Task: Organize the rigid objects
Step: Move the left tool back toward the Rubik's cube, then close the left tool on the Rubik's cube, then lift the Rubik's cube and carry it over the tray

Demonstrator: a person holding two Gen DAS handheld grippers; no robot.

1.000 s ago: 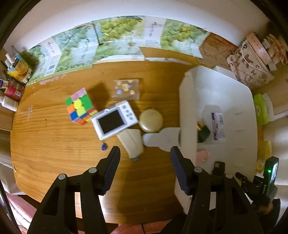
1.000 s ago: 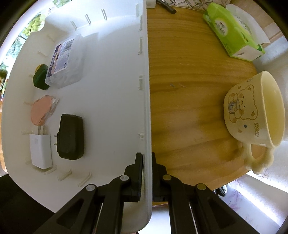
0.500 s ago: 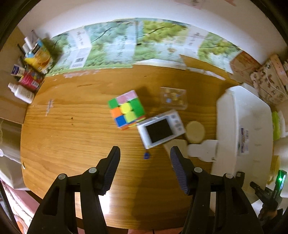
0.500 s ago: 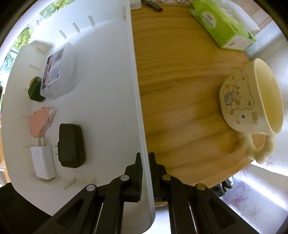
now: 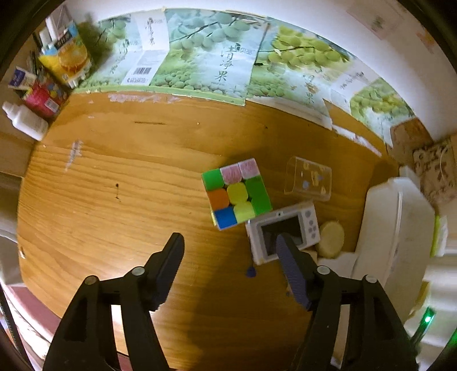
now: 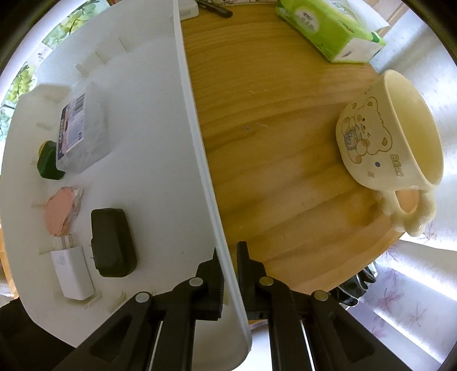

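In the left wrist view my left gripper (image 5: 228, 242) hangs open above the wooden table, empty. Just ahead sits a colourful puzzle cube (image 5: 236, 193). Right of it lie a small white camera (image 5: 285, 231), a round yellowish disc (image 5: 331, 239) and a clear plastic case (image 5: 309, 177). The white bin (image 5: 397, 222) stands at the right. In the right wrist view my right gripper (image 6: 228, 256) is shut on the white bin's rim (image 6: 197, 137). Inside lie a black charger (image 6: 112, 225), a white plug adapter (image 6: 71, 271), a pink round item (image 6: 61, 212), a clear labelled box (image 6: 80, 131) and a dark green item (image 6: 47, 159).
A cream bear mug (image 6: 391, 137) and a green tissue pack (image 6: 328, 25) sit on the table right of the bin. Juice cartons (image 5: 65, 57) and a white bottle (image 5: 24, 120) crowd the far left corner. Grape-printed cardboard (image 5: 217, 54) lines the wall.
The left gripper has swung left and away from the bin, so the cube and camera now sit ahead and to the right. The right gripper stays clamped on the rim as the bin shifts slightly.
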